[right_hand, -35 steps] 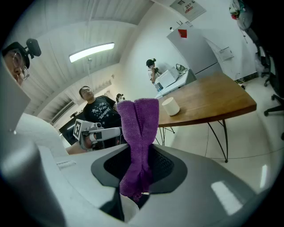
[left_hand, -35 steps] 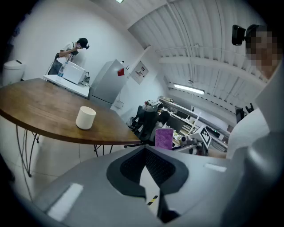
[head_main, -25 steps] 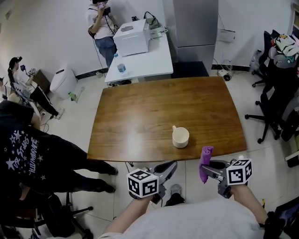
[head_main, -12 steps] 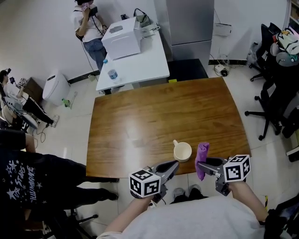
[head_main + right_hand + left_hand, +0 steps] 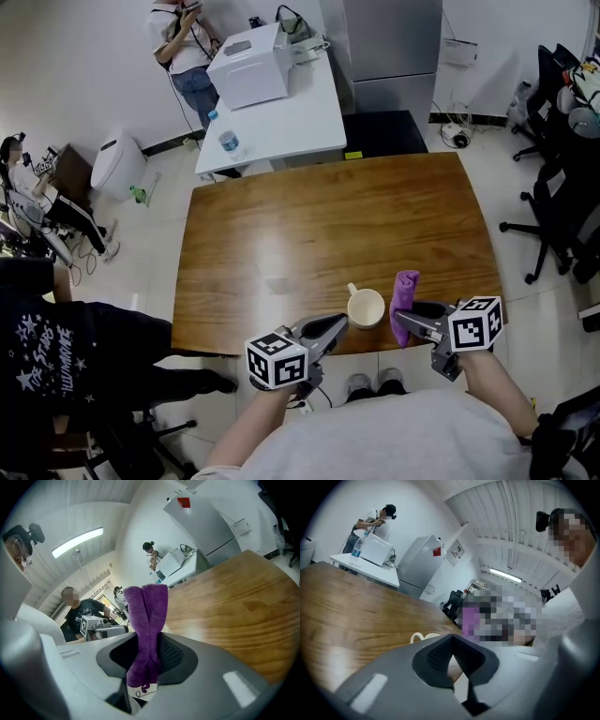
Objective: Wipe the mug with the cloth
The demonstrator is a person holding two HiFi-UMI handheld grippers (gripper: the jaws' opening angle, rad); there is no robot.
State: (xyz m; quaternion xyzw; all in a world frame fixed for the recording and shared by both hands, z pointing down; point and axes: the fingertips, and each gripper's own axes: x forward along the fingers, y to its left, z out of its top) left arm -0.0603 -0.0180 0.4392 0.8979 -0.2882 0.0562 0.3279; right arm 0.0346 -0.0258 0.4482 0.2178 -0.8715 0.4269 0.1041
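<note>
Left gripper point(image 5: 339, 324), pinched empty, and right gripper point(image 5: 403, 321), clamping cloth point(image 5: 406, 289), have advanced beside the lower-centre mug point(image 5: 366, 307); wiping looks near.

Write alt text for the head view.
From above, the right claw grips a purple terry cloth just right of a cream ceramic mug near the front edge of a brown wooden table. The shut, empty left claw points toward the mug from its left.

Pale shirt point(image 5: 375, 436), grey grippers point(image 5: 342, 322) point(image 5: 397, 319), black-white marker cubes point(image 5: 277, 359)
</note>
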